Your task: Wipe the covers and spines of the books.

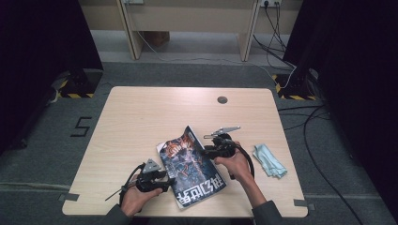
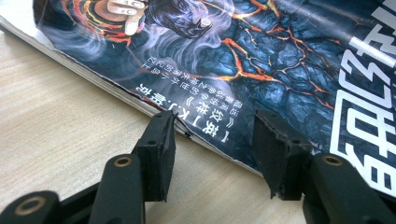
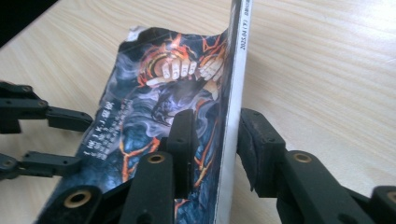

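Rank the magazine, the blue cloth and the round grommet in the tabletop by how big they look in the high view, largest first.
1. magazine, clearly the largest.
2. blue cloth, a crumpled patch, much smaller.
3. round grommet, smallest; it lies farther from the camera, yet the gap looks too wide for that to change the order.

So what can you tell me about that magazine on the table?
The magazine is a thin glossy paperback lying closed on the wooden table. Its dark blue cover shows glowing orange cracks, clenched fists and large white lettering. The white spine sits between the right gripper jaws; the left gripper straddles its worn, slightly torn opposite edge. One far corner curls upward.
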Action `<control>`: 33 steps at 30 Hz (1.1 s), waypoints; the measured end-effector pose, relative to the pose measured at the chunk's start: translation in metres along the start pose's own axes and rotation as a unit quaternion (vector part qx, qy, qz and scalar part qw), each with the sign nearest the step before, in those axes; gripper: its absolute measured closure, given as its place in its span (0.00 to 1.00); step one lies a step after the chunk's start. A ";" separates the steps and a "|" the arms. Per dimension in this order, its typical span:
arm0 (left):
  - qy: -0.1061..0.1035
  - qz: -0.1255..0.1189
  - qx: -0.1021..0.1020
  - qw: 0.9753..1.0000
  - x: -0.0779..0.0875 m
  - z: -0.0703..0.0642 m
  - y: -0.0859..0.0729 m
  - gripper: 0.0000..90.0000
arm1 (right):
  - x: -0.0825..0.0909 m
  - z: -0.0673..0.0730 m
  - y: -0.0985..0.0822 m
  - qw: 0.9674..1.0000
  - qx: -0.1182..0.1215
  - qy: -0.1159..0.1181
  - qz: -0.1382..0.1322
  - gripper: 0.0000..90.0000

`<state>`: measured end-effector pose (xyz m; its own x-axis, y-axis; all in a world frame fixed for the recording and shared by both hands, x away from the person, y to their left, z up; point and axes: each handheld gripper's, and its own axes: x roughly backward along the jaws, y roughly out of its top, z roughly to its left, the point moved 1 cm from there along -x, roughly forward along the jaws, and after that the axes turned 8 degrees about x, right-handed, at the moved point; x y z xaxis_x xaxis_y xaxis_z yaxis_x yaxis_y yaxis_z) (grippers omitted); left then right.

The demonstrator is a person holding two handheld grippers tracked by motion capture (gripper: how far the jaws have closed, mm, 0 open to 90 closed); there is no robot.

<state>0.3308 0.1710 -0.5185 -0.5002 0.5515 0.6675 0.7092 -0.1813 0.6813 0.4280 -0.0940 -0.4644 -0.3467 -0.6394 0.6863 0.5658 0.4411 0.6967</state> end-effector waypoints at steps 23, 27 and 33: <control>-0.008 0.008 -0.003 1.000 -0.001 -0.003 0.001 0.55 | -0.002 -0.001 -0.005 0.998 0.031 0.004 0.048 0.87; -0.011 -0.011 -0.001 1.000 0.008 -0.001 0.010 0.51 | -0.001 0.000 -0.003 0.998 0.044 0.009 0.046 0.88; 0.010 -0.059 -0.001 0.998 0.020 0.014 0.029 0.44 | 0.004 0.006 0.000 0.995 0.081 0.022 0.046 0.89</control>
<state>0.3484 0.1879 -0.4895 -0.5893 0.5531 0.5889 0.6441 -0.1184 0.7557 0.4226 -0.0927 -0.4603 -0.2639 -0.6172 0.7412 0.4641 0.5925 0.6585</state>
